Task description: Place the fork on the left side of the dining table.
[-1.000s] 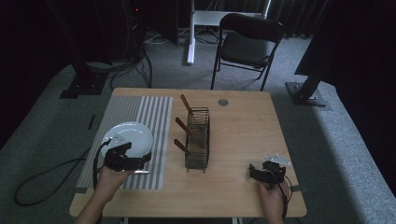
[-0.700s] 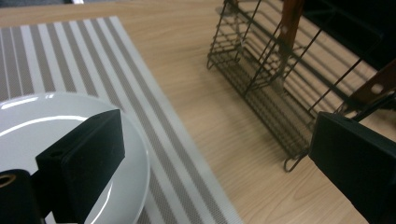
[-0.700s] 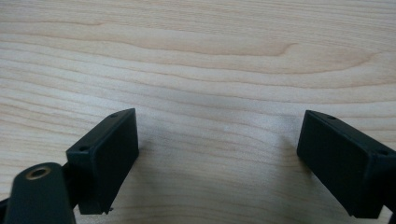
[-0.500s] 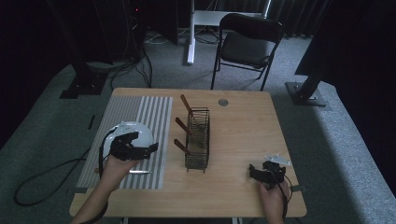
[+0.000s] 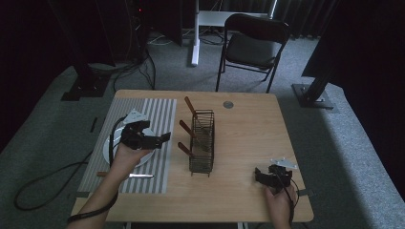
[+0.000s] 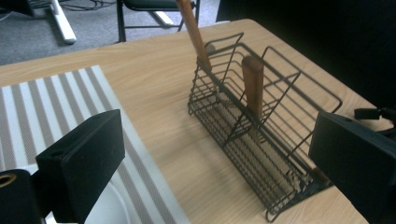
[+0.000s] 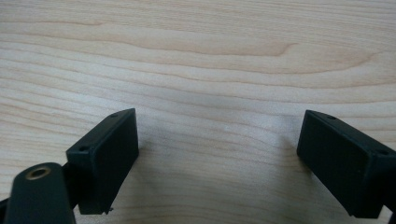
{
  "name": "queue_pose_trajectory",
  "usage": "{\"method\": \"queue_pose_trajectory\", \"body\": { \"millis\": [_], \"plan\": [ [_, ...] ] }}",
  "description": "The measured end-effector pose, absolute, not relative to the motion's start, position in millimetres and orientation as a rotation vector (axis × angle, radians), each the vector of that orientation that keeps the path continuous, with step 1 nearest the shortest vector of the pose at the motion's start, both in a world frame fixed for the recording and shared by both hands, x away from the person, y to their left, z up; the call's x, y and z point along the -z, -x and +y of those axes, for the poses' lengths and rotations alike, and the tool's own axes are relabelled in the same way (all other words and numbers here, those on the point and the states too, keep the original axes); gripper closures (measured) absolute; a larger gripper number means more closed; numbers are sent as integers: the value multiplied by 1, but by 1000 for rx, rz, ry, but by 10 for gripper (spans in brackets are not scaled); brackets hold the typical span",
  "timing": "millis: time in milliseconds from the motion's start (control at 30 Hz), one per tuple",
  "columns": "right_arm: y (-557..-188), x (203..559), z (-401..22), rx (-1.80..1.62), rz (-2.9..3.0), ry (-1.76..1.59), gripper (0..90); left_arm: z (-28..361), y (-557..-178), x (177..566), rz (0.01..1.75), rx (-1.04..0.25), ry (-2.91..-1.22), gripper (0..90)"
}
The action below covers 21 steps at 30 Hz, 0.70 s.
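A black wire basket [image 5: 202, 140] stands mid-table with three wooden-handled utensils [image 5: 185, 127] leaning out of it to the left. My left gripper [image 5: 160, 139] is open and empty, held above the right edge of a white plate [image 5: 145, 156] on the striped placemat [image 5: 157, 114], pointing at the basket. In the left gripper view the basket [image 6: 261, 135] and a wooden handle [image 6: 252, 88] sit between the open jaws of that gripper [image 6: 215, 154]. My right gripper [image 5: 260, 175] rests open near the front right of the table; in its own view the right gripper [image 7: 219, 158] frames bare wood [image 7: 219, 60].
A wooden-handled knife [image 5: 129, 175] lies on the placemat near the front edge. A small round disc [image 5: 228, 104] sits at the table's far side. A black folding chair [image 5: 255, 43] stands beyond the table. Cables trail on the floor at left.
My left gripper has risen from the plate's left side and moved right, toward the basket. The right gripper has stayed where it was.
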State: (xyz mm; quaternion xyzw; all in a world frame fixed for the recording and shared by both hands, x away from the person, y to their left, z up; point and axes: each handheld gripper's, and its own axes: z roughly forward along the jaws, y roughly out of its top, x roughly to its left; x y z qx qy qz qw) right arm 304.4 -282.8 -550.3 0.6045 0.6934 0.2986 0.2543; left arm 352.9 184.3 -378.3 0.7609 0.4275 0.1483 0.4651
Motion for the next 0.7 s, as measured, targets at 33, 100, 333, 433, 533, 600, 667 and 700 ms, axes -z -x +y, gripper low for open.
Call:
{"method": "queue_pose_trajectory", "body": {
  "millis": [33,100,333,433,533,600,667,700],
  "plan": [
    [-304,550,-283,-811,1884,-1642,123,182,-354,379,1050,-364,-1871,37],
    [-304,550,-283,-811,1884,-1642,123,178,-356,380,1046,-361,-1876,37],
    [-304,550,-283,-811,1884,-1642,123,170,-365,383,1053,-341,-1892,47],
    [-304,550,-283,-810,1884,-1644,123,168,-368,384,1063,-328,-1880,47],
    [-304,550,-283,-811,1884,-1645,123,162,-374,386,1064,-322,-1885,48],
    [-304,550,-283,-811,1884,-1645,123,158,-377,385,1061,-323,-1896,48],
    [-304,550,-283,-811,1883,-1645,123,155,-380,385,1057,-310,-1900,48],
    [-304,550,-283,-811,1884,-1645,123,153,-382,385,1057,-301,-1898,49]
  ]
}}
